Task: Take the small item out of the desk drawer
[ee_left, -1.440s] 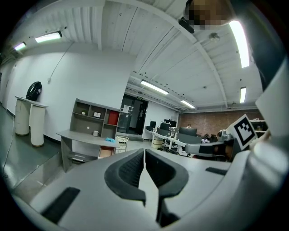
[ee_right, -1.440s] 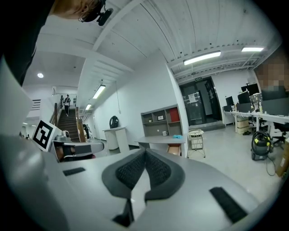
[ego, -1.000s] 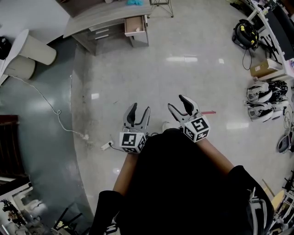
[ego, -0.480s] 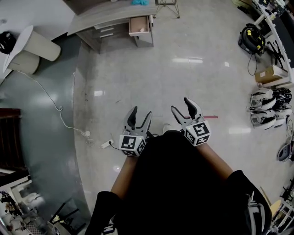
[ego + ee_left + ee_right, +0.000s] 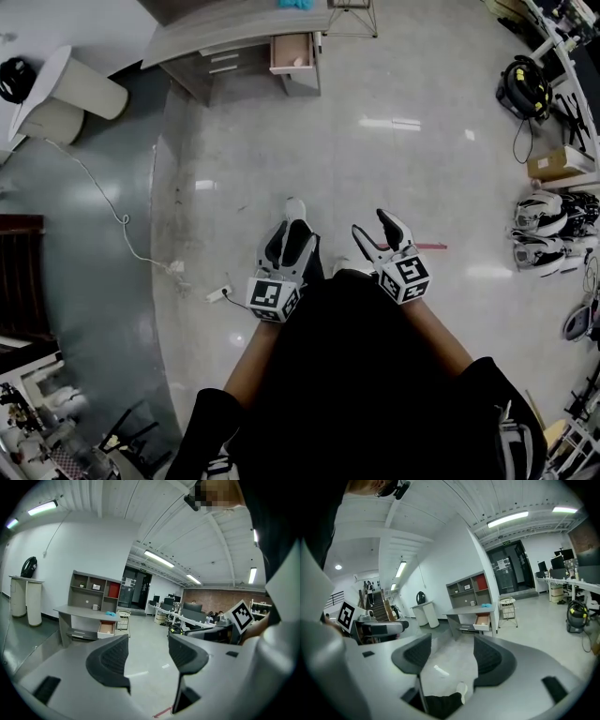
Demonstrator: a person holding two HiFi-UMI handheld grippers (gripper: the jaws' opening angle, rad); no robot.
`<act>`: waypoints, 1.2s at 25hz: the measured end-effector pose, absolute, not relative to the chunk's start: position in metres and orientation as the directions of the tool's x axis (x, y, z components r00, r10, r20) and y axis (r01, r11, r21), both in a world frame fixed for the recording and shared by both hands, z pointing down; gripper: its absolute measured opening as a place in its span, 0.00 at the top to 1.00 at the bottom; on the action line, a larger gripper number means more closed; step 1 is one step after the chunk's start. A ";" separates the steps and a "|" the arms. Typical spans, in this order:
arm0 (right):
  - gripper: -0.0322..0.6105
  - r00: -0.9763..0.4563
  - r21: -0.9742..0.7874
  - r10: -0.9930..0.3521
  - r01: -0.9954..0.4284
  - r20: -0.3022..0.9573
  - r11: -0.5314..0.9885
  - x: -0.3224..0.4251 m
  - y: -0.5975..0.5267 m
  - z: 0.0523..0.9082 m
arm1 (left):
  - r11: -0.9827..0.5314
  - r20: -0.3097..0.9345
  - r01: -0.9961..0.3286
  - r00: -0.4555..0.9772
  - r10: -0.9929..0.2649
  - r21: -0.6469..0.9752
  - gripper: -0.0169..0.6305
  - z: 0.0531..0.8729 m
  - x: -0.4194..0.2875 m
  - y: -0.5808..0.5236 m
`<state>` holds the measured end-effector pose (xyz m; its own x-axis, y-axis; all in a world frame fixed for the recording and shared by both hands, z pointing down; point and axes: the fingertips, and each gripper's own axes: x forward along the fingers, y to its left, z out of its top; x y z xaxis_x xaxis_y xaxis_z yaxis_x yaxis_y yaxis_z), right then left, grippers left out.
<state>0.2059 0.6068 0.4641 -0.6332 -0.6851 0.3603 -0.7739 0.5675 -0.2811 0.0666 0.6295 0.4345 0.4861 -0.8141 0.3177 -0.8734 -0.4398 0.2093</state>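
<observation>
My head camera looks steeply down on the floor (image 5: pixel 375 169), with the desk (image 5: pixel 234 33) far off at the top edge. The cameras on the left claw (image 5: pixel 289 240) and right claw (image 5: pixel 375 230) look almost level across the room. All three views share that distant desk and its open drawer (image 5: pixel 292 54).

The worktop (image 5: pixel 234 33) stands well off at twelve o'clock. Its drawer (image 5: pixel 292 52) is pulled out at the right end, with a small item (image 5: pixel 300 62) inside. A cable (image 5: pixel 122 220) trails over the floor (image 5: pixel 375 169) at ten o'clock.
</observation>
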 end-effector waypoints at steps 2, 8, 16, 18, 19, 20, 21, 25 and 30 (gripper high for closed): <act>0.53 -0.618 -0.274 -0.693 -0.786 0.370 0.555 0.203 0.590 0.465 | -0.450 0.307 -0.867 0.498 -0.811 0.215 0.58 0.435 0.062 0.611; 0.53 -0.585 -0.250 -0.703 -0.810 0.404 0.530 0.184 0.524 0.467 | -0.487 0.286 -0.837 0.545 -0.788 0.251 0.58 0.445 0.048 0.530; 0.53 -0.590 -0.212 -0.689 -0.803 0.421 0.558 0.123 0.389 0.450 | -0.521 0.263 -0.806 0.587 -0.766 0.282 0.58 0.445 0.010 0.412; 0.52 -0.592 -0.204 -0.691 -0.801 0.415 0.563 0.107 0.357 0.443 | -0.517 0.266 -0.804 0.588 -0.764 0.292 0.58 0.444 -0.005 0.386; 0.52 -0.592 -0.201 -0.691 -0.800 0.414 0.565 0.099 0.343 0.440 | -0.514 0.266 -0.805 0.586 -0.765 0.296 0.58 0.444 -0.013 0.374; 0.52 -0.593 -0.201 -0.690 -0.800 0.416 0.566 0.091 0.331 0.440 | -0.511 0.266 -0.806 0.584 -0.767 0.298 0.58 0.444 -0.021 0.362; 0.52 -0.593 -0.203 -0.688 -0.799 0.419 0.565 0.083 0.320 0.440 | -0.508 0.265 -0.808 0.582 -0.769 0.299 0.58 0.443 -0.030 0.351; 0.52 -0.592 -0.216 -0.677 -0.800 0.437 0.559 0.054 0.277 0.443 | -0.510 0.260 -0.807 0.583 -0.770 0.298 0.58 0.438 -0.061 0.303; 0.52 -0.581 -0.219 -0.680 -0.809 0.449 0.546 0.030 0.226 0.442 | -0.517 0.255 -0.800 0.591 -0.765 0.304 0.58 0.435 -0.088 0.247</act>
